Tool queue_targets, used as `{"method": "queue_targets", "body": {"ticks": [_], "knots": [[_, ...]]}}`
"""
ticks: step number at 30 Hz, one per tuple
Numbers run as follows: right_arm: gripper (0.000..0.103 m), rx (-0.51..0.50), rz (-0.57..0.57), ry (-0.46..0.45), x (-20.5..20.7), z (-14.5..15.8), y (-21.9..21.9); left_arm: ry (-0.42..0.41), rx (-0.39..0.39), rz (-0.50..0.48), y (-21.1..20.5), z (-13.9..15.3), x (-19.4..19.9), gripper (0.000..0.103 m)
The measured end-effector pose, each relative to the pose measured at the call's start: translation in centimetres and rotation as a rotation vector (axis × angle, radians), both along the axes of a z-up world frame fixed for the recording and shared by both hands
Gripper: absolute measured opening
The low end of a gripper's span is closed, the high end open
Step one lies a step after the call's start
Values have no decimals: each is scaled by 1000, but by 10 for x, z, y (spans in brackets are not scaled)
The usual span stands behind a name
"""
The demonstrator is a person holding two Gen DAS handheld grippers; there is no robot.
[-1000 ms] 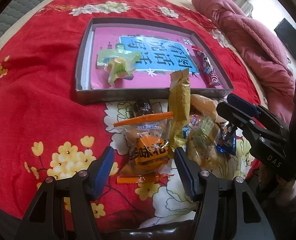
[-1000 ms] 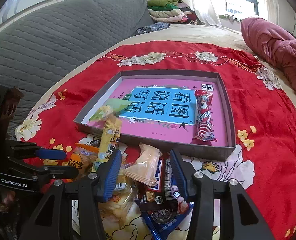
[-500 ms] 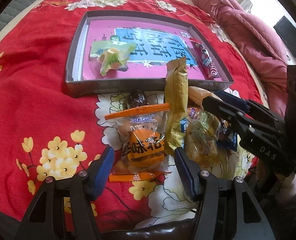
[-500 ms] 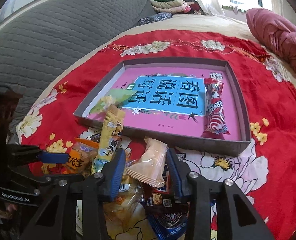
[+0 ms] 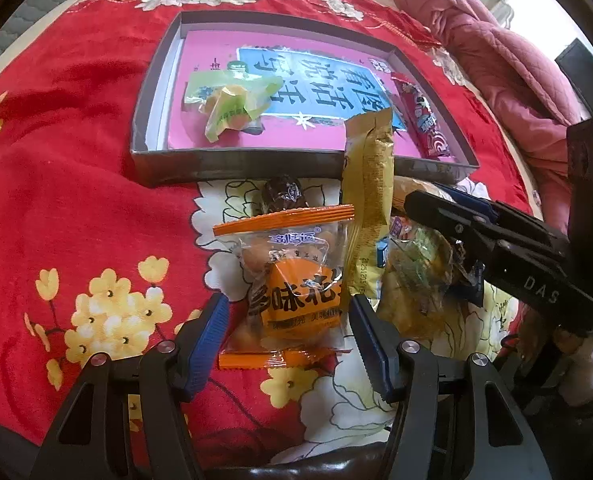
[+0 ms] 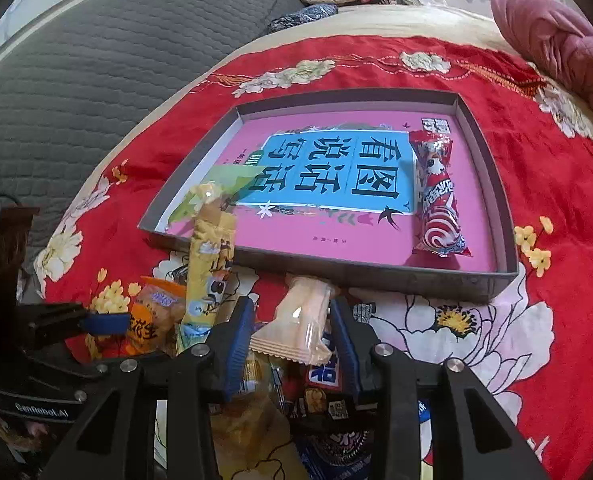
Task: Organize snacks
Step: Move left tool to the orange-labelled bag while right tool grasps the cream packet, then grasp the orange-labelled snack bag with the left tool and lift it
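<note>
While the left gripper (image 5: 286,336) stands with its blue-padded jaws spread wide on either side of an orange peanut packet (image 5: 292,280), that packet lies flat on the red flowered bedspread (image 5: 56,184), nothing pinching it. The packet is clear plastic with orange crimped ends and a round orange label in dark Chinese characters; its long axis runs away from the camera, one crimped end between the jaws and the other toward the shallow grey tray (image 5: 296,166). Just right of it a long yellow-gold stick pack (image 5: 370,200) points the same way, its far end propped up over the tray's near wall. The right gripper (image 6: 292,334) brackets a pale peach wafer packet (image 6: 298,328) that sits atop the pile of snacks in front of the tray, its long axis also pointing toward the tray; the pads look close against its sides, but I cannot tell whether they actually clamp it. Inside the tray, on a pink and blue printed sheet (image 6: 336,168), a red lollipop-print packet (image 6: 436,200) lies lengthwise along the right wall, and a green-wrapped snack (image 5: 228,98) rests near the left side.
</note>
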State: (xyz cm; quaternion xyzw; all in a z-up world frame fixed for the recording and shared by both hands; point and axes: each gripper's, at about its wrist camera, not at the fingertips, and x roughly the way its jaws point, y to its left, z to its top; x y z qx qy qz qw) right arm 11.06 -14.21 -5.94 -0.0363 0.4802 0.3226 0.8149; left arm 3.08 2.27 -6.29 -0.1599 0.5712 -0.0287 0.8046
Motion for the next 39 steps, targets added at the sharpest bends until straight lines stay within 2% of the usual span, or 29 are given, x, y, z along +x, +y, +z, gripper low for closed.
{"method": "queue_targets", "body": {"ticks": [6,16,17,18,23,39], "knots": [[37,-33,10,-35,-1,-2,7,5,2,2,-3,-4,4,64],[36,-4,16,-56,-7,5,-1,-1,-37,40,2,-10,6,64],[36,0,16,-56,-7,6,-2,-2,-43,45,4,-10,6,62],[36,5,15,-55,-8,6,-4,-4,-44,47,5,-10,6,52],[36,29,0,-72,-7,13,-9,-15,-43,49,7,-8,4,45],[36,98,15,-93,-14,27,-17,-77,-35,42,9,20,-5,42]]}}
